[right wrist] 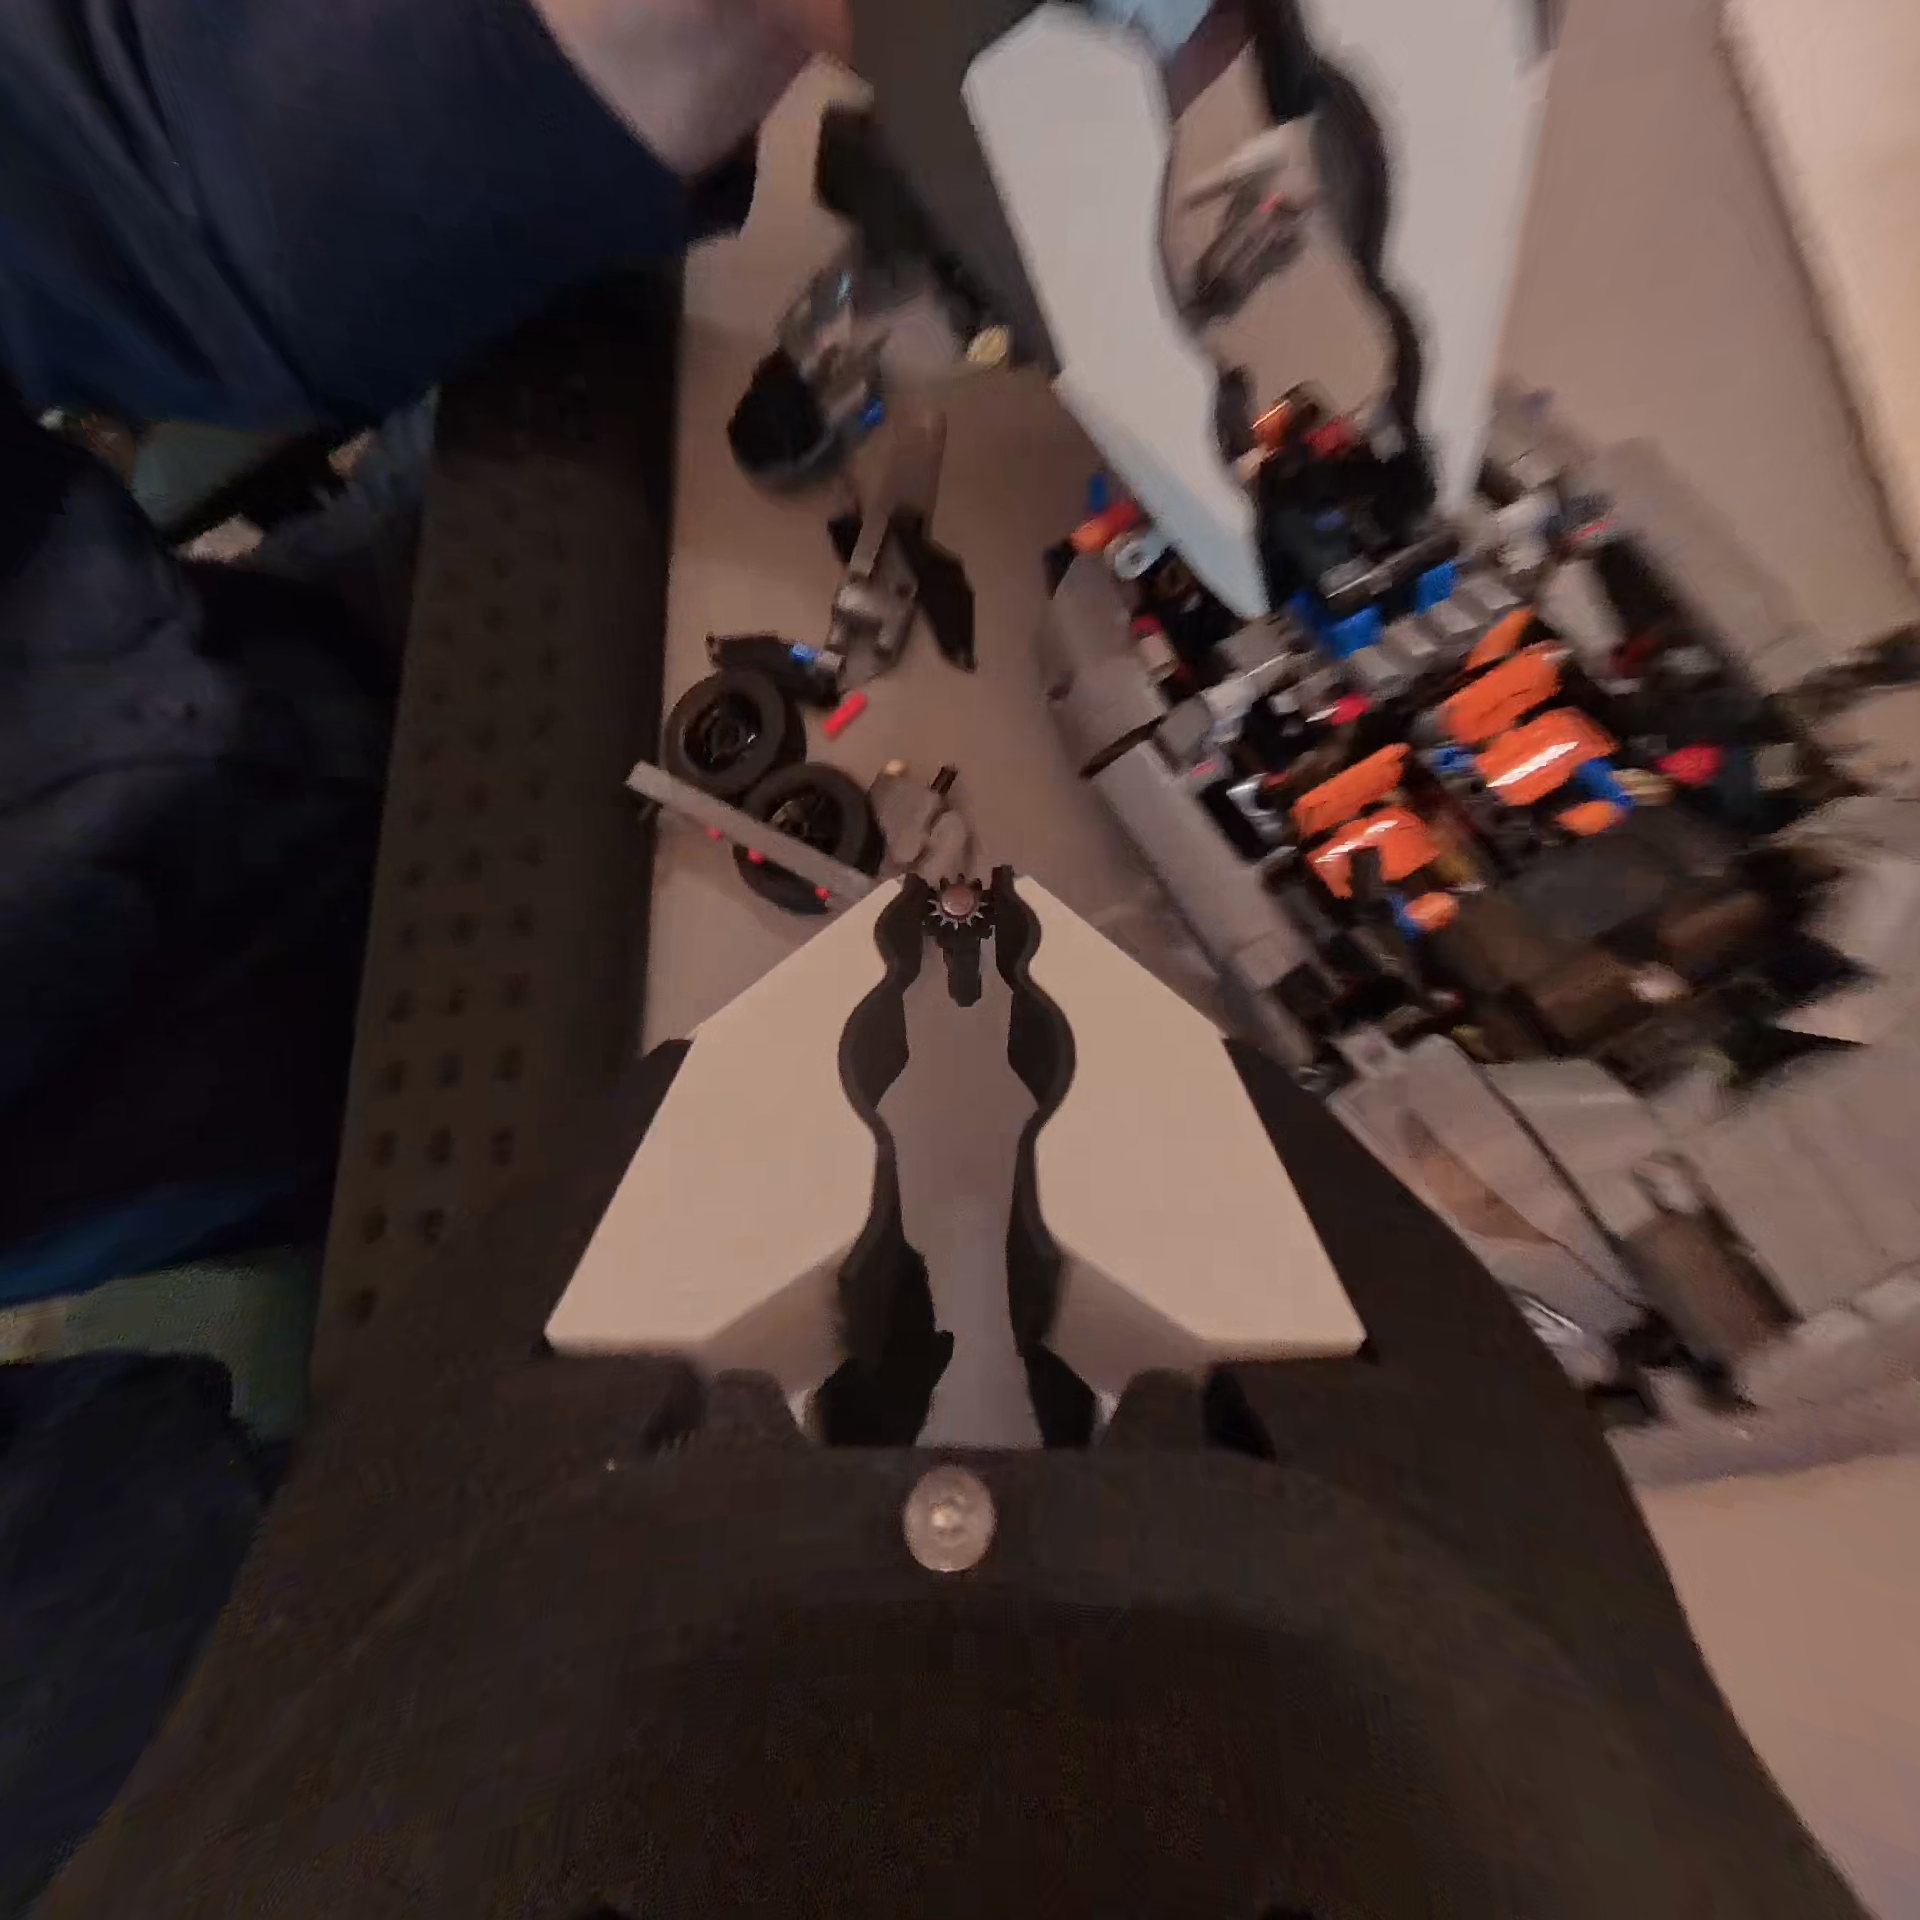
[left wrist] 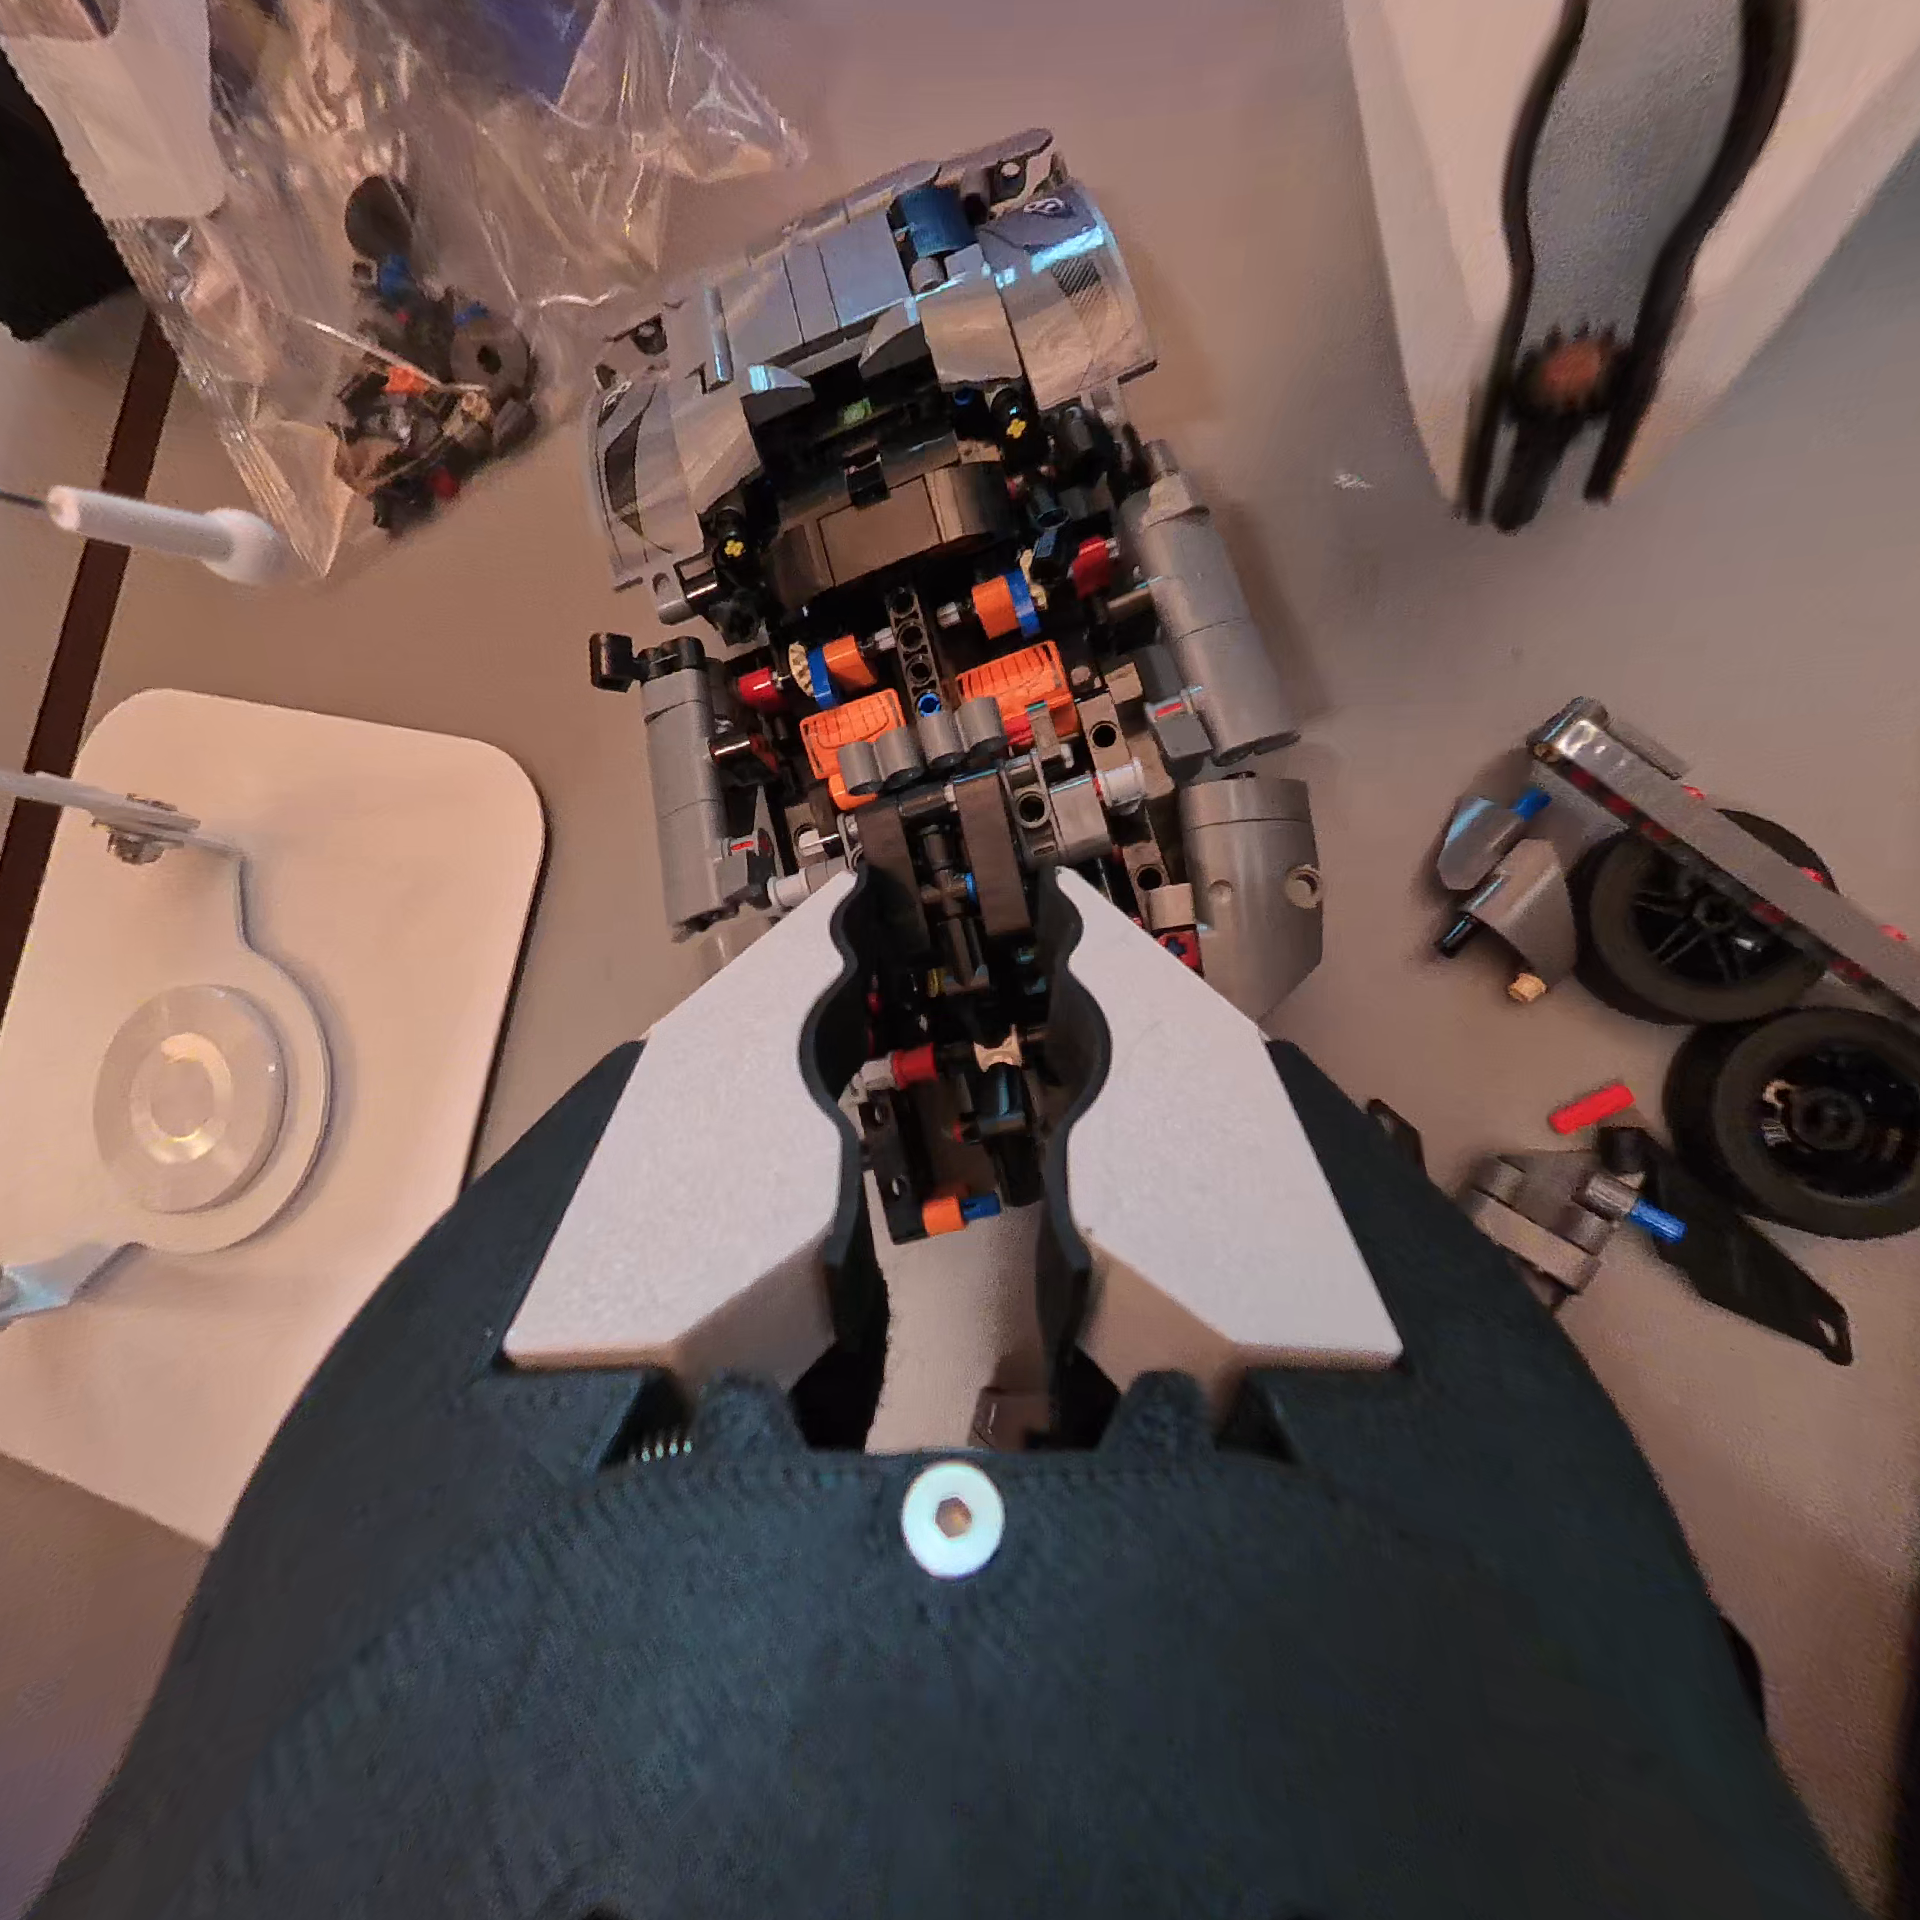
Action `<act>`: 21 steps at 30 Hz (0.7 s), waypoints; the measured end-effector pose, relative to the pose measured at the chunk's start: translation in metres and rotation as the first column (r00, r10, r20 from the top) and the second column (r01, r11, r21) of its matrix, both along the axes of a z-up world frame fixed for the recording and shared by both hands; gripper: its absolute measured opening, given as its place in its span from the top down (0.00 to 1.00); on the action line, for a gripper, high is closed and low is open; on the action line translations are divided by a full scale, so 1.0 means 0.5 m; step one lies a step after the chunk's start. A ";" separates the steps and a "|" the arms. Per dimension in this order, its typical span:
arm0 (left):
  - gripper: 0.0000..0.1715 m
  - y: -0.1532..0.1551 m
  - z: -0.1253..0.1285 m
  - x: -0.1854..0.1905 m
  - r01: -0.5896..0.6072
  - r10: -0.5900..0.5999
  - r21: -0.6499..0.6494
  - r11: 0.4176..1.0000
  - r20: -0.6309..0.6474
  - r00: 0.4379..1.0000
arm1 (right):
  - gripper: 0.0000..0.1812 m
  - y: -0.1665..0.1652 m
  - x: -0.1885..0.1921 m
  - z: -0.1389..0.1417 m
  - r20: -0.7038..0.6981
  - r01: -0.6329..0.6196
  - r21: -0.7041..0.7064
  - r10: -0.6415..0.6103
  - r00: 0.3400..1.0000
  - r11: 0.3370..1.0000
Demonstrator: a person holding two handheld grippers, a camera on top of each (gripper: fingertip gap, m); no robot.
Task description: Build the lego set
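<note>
Beige tabletop [left wrist: 1403, 644] fills both views. At its centre lies the half-built lego car [left wrist: 914, 540], grey-bodied with orange parts. At 6 o'clock the left gripper [left wrist: 951, 899] is clamped on the car's black rear frame. At 1 o'clock the right gripper [left wrist: 1548, 488] pinches a small dark gear [right wrist: 958, 902]. Two loose black wheels [left wrist: 1766, 1039] sit at 3 o'clock, a clear parts bag [left wrist: 416, 343] at 11.

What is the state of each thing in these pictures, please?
Left gripper: shut on car.
Right gripper: shut on gear.
Car: half built, no wheels.
Wheels: loose on table.
Bag: holds parts.
</note>
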State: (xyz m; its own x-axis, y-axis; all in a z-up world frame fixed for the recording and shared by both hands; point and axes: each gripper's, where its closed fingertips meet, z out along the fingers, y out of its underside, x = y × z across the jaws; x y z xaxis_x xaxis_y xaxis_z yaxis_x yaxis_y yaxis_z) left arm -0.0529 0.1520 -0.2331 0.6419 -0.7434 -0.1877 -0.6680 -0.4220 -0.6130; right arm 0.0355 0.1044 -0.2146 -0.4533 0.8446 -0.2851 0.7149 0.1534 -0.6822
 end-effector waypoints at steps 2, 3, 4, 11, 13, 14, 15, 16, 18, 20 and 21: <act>0.84 0.000 0.002 0.001 0.004 -0.004 0.007 1.000 0.029 1.000 | 0.90 -0.009 -0.002 -0.035 0.080 -0.026 0.023 0.024 0.997 0.999; 0.84 -0.001 0.002 0.002 0.005 -0.005 0.012 1.000 0.034 0.999 | 0.85 -0.007 -0.003 -0.045 0.103 -0.028 0.036 0.024 0.994 0.999; 0.84 0.000 0.003 0.002 0.004 -0.004 0.019 1.000 0.032 0.999 | 0.82 -0.003 -0.006 -0.044 0.097 -0.021 0.037 0.017 0.995 0.999; 0.85 0.002 0.012 -0.007 -0.031 0.030 0.030 0.999 0.022 0.999 | 0.82 0.080 -0.087 0.032 -0.192 0.211 0.086 -0.191 0.963 0.974; 0.85 0.001 0.013 -0.003 -0.028 0.027 0.019 0.999 0.033 0.999 | 0.82 0.096 -0.107 0.013 -0.192 0.257 0.157 -0.226 0.955 0.954; 0.85 0.001 0.015 -0.001 -0.026 0.025 0.028 0.999 0.032 0.999 | 0.82 0.103 -0.116 0.001 -0.183 0.274 0.196 -0.239 0.954 0.942; 0.85 0.001 0.015 -0.001 -0.026 0.026 0.032 0.999 0.022 0.999 | 0.83 0.112 -0.127 -0.009 -0.180 0.300 0.232 -0.262 0.948 0.925; 0.85 0.003 0.018 0.000 -0.027 0.027 0.043 0.999 0.012 1.000 | 0.86 0.115 -0.136 -0.015 -0.180 0.313 0.250 -0.274 0.945 0.916; 0.85 0.005 0.022 -0.001 -0.041 0.040 0.051 0.998 0.015 0.999 | 0.86 0.113 -0.148 -0.013 -0.202 0.309 0.277 -0.259 0.944 0.910; 0.86 0.008 0.026 -0.004 -0.062 0.061 0.045 0.997 0.043 0.997 | 0.86 0.117 -0.153 -0.007 -0.237 0.320 0.309 -0.253 0.938 0.896; 0.86 0.007 0.028 -0.002 -0.066 0.063 0.029 0.997 0.074 0.995 | 0.86 0.118 -0.153 -0.007 -0.236 0.323 0.298 -0.259 0.937 0.898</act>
State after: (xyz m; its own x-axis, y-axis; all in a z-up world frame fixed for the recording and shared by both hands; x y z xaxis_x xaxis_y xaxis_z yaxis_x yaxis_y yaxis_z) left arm -0.0537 0.1557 -0.2191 0.7012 -0.6945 -0.1612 -0.5933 -0.4428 -0.6723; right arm -0.0411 0.1632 -0.2180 -0.1899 0.9772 0.0950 0.6275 0.1952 -0.7538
